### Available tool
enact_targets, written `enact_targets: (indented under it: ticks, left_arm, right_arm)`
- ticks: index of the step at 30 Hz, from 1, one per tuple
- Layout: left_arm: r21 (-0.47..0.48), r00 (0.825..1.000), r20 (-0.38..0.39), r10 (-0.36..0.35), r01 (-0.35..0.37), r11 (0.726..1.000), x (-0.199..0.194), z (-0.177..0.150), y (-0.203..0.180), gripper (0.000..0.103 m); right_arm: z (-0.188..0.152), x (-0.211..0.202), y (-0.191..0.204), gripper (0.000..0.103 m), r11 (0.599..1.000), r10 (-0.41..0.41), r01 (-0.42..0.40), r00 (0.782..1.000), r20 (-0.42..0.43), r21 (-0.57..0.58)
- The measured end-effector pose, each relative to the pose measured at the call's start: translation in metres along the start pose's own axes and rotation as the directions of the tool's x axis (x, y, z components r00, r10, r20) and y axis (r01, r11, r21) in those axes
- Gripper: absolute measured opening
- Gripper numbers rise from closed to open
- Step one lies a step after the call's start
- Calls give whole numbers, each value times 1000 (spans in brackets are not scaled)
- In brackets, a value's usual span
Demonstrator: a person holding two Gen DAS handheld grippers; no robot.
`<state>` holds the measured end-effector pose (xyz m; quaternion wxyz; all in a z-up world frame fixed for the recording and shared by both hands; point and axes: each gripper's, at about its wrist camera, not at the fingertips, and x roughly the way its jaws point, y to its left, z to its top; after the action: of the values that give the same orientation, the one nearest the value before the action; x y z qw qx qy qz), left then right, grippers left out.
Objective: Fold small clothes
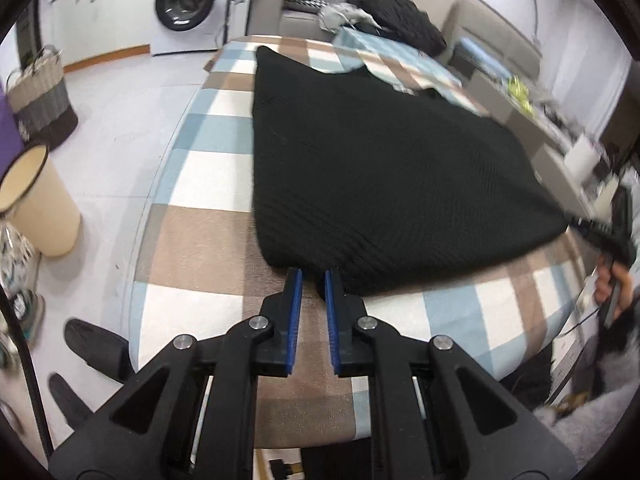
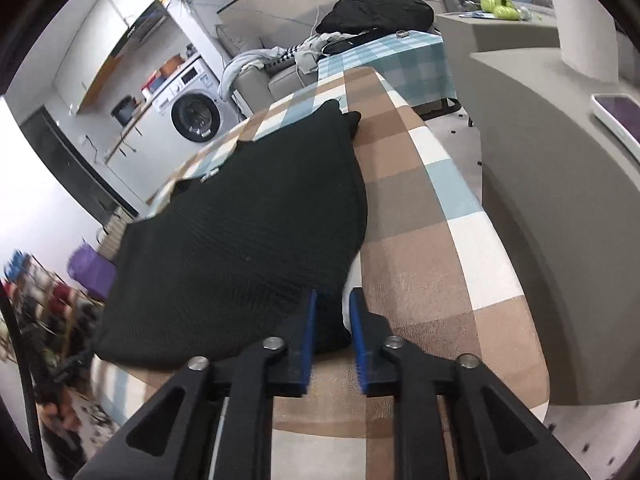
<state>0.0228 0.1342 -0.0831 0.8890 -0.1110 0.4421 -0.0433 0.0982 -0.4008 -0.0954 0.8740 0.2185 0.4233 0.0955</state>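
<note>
Both grippers pinch the black top (image 1: 380, 168): left gripper (image 1: 311, 276) and right gripper (image 2: 333, 300), fingers clamped on near corners. Next: lift together, fold it away across the surface (image 1: 208, 240).

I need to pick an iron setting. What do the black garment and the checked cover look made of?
Garment: looks like a matte knit, maybe wool or acrylic; fine ribbed rows show near the hem. Fibre cannot be told for sure. Cover: seems a smooth woven cloth, printed in brown, blue and white checks, no sheen.

black garment (image 1: 380, 176), checked brown-blue-white cloth (image 1: 208, 232)
</note>
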Motion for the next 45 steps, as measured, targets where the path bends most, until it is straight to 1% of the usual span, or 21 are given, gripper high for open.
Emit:
enact_targets:
  ticks: [3, 6, 7, 9, 11, 13, 15, 19, 20, 21, 23, 25, 26, 27, 30, 32, 36, 38, 40, 42, 45]
  left_arm:
    - [-71, 1000, 17, 0, 1, 997, 1, 6, 14, 24]
    - [-149, 999, 15, -28, 30, 988, 14, 13, 23, 26]
    - [-165, 999, 16, -36, 38, 986, 18, 15, 23, 26]
    - [-183, 999, 22, -45, 49, 982, 26, 18, 22, 26]
    - [-193, 999, 32, -43, 48, 980, 30, 20, 22, 24]
    - [-191, 999, 33, -28, 33, 981, 34, 23, 21, 6]
    - [-188, 1000, 26, -3, 7, 982, 38, 26, 23, 6]
    - [-195, 1000, 20, 0, 4, 981, 40, 29, 26, 6]
    - [-198, 1000, 16, 1, 2, 980, 39, 29, 27, 6]
    - [-209, 1000, 14, 4, -1, 978, 38, 29, 28, 6]
    - [-227, 1000, 22, 5, 0, 974, 34, 29, 29, 6]
    - [-228, 999, 34, 22, -14, 974, 28, 28, 28, 6]
    - [-226, 999, 41, 31, -21, 974, 24, 27, 27, 7]
    - [-219, 998, 52, 46, -33, 975, 21, 27, 25, 10]
    - [-187, 995, 78, 67, -51, 981, 14, 26, 14, 24]
    - [-157, 993, 98, 68, -52, 986, 11, 26, 5, 40]
    - [-83, 991, 122, 61, -51, 995, 11, 25, -21, 46]
    - [-51, 991, 128, 32, -26, 998, 13, 26, -34, 61]
    - [-23, 991, 134, 9, -6, 1000, 16, 28, -46, 69]
    - [16, 992, 122, -14, 12, 1000, 24, 32, -59, 73]
    - [56, 996, 85, -21, 16, 998, 40, 34, -72, 73]
  right_arm:
    - [0, 2, -1, 33, 1000, 26, -26, 1000, -6, 9]
    - [0, 10, 3, 33, 999, 44, -44, 999, -23, 6]
    - [-1, 14, 7, 32, 999, 42, -42, 999, -29, -1]
    - [-4, 16, 14, 16, 999, 33, -33, 999, -17, -24]
    - [-8, 14, 21, 8, 998, 3, -5, 1000, -21, -59]
    - [-12, 11, 22, 6, 998, -11, 8, 999, -44, -70]
    - [-16, 8, 23, 6, 996, -30, 25, 998, -58, -83]
    - [-19, 4, 22, 6, 995, -58, 52, 995, -75, -80]
    - [-18, 3, 22, 11, 995, -69, 63, 995, -75, -77]
    - [-16, 2, 21, 20, 995, -85, 81, 994, -74, -64]
    - [-14, -4, 22, 34, 986, -161, 159, 986, -41, -50]
    - [-12, -14, 29, 37, 975, -213, 214, 977, 21, -57]
    - [-11, -17, 33, 42, 975, -213, 215, 976, 40, -60]
    - [-10, -21, 39, 50, 975, -211, 214, 976, 57, -64]
    - [-11, -23, 60, 64, 972, -199, 209, 975, 98, -103]
    - [-13, -17, 76, 67, 972, -178, 190, 979, 95, -140]
    - [-19, 1, 108, 73, 964, -139, 149, 988, 60, -219]
    - [-22, 11, 124, 77, 954, -122, 129, 992, 45, -272]
    - [-23, 22, 138, 81, 944, -110, 111, 994, 19, -312]
    - [-24, 33, 149, 84, 934, -99, 91, 995, -4, -347]
    - [-24, 53, 166, 85, 911, -125, 102, 992, -32, -399]
